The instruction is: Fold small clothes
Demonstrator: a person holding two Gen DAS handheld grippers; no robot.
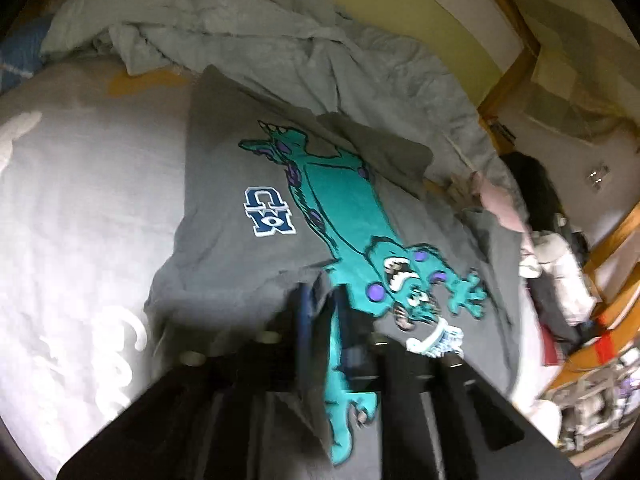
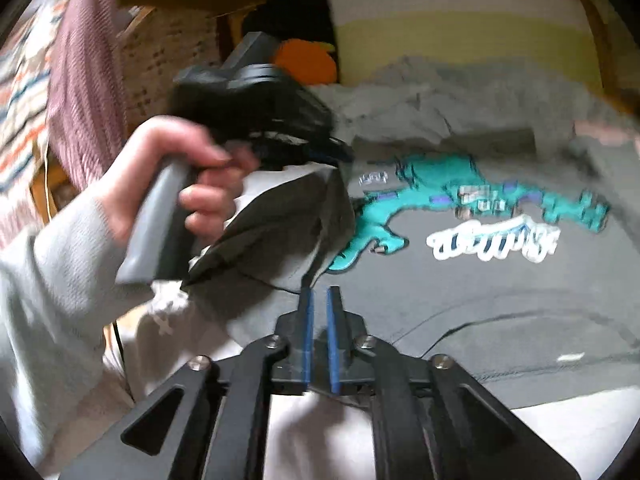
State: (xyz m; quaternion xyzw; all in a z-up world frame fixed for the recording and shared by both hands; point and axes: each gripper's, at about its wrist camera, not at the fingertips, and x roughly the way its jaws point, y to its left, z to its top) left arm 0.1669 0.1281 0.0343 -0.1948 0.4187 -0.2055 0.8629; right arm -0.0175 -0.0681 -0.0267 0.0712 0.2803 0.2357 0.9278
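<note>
A small grey T-shirt (image 1: 224, 200) with a teal monster print (image 1: 344, 216) lies spread on the bed. My left gripper (image 1: 320, 292) is shut on a fold of the T-shirt and lifts its edge. In the right wrist view the left gripper (image 2: 336, 156), held by a hand, pulls that side of the T-shirt (image 2: 480, 292) up into a peak. My right gripper (image 2: 318, 294) hovers just above the shirt near its collar. Its blue pads are close together with a narrow gap and nothing between them.
A white patterned bed sheet (image 1: 80, 200) lies under the shirt. A crumpled pale grey blanket (image 1: 256, 36) sits behind it, against a wooden bed frame (image 1: 508, 68). Clutter and a dark garment (image 1: 536, 196) lie at the right. A knitted maroon cloth (image 2: 88, 72) hangs at left.
</note>
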